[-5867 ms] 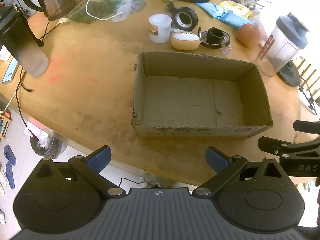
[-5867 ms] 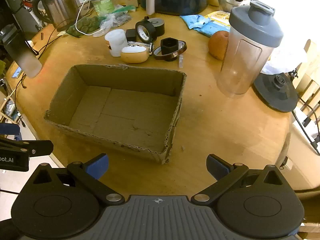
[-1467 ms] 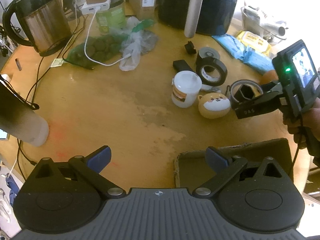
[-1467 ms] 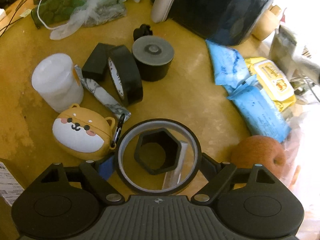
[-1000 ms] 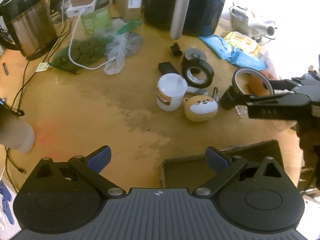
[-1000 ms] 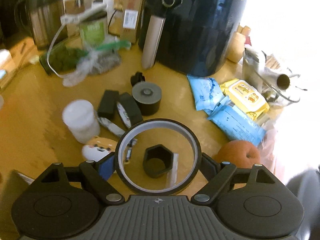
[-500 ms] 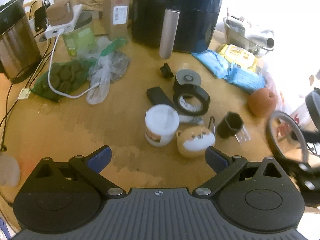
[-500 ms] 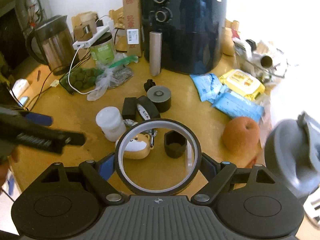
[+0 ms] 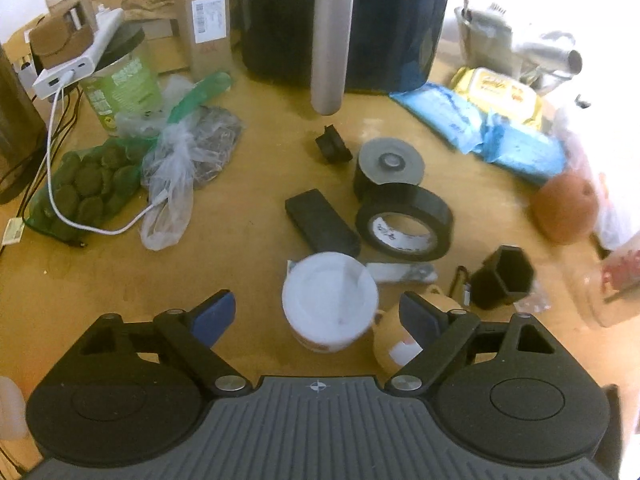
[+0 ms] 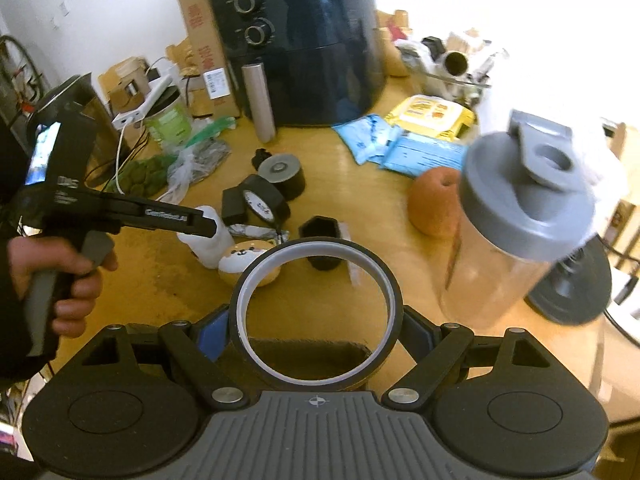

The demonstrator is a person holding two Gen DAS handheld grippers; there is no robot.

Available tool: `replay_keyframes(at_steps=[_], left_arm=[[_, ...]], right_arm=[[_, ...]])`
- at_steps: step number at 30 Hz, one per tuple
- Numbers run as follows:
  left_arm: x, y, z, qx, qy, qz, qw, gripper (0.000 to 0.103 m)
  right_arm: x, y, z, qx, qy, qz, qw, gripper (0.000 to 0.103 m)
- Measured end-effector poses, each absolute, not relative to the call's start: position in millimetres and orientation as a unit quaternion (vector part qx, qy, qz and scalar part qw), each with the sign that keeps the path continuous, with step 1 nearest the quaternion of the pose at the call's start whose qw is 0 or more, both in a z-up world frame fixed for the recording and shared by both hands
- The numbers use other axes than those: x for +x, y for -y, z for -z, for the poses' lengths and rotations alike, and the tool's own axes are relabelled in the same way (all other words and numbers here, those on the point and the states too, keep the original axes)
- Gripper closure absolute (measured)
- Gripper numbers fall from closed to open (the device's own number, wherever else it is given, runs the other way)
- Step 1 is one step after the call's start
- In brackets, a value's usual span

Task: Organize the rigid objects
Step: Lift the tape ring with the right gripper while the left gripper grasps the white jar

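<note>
In the left wrist view, your left tongs [image 9: 316,314] are closing around the white jar [image 9: 330,300], pads not yet touching it; bring them lower to straddle it squarely, since the dog-faced case [image 9: 394,344] sits just beside it and the black tape roll [image 9: 404,222] lies beyond. In the right wrist view, your right tongs [image 10: 316,334] grip the tape ring [image 10: 316,312] above the cardboard box [image 10: 312,350]; release it inside, clear of the shaker bottle [image 10: 516,224] on the surface [image 10: 160,292].

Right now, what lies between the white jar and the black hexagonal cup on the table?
In the left wrist view, the tan dog-faced case lies between the white jar and the black hexagonal cup, partly hidden by a finger of the gripper.
</note>
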State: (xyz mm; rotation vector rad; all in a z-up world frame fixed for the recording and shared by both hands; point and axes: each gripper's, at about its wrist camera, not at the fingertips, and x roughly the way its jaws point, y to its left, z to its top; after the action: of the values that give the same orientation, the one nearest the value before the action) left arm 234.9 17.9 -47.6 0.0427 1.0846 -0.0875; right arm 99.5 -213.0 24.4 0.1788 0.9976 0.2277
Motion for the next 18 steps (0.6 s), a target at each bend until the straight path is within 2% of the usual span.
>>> replay_keyframes(at_steps=[2, 5, 6, 18], left_arm=[[241.3, -16.8, 53.4, 0.025, -0.517, 0.041, 0.854, 0.019], [247.4, -18.9, 60.3, 0.015, -0.527, 0.056, 0.848, 0.048], [247.6, -18.9, 59.6, 0.011, -0.528, 0.054, 0.848, 0.05], [217.5, -22.1, 22.5, 0.018, -0.505, 0.055, 0.861, 0.051]], right_arm=[[95.3, 216.7, -25.9, 0.09, -0.476, -0.101, 0.869, 0.016], [87.4, 223.1, -26.9, 0.097, -0.475, -0.089, 0.87, 0.016], [85.2, 225.1, -26.8, 0.1, -0.475, -0.086, 0.87, 0.016], [74.8, 238.7, -20.7, 0.125, -0.481, -0.08, 0.864, 0.016]])
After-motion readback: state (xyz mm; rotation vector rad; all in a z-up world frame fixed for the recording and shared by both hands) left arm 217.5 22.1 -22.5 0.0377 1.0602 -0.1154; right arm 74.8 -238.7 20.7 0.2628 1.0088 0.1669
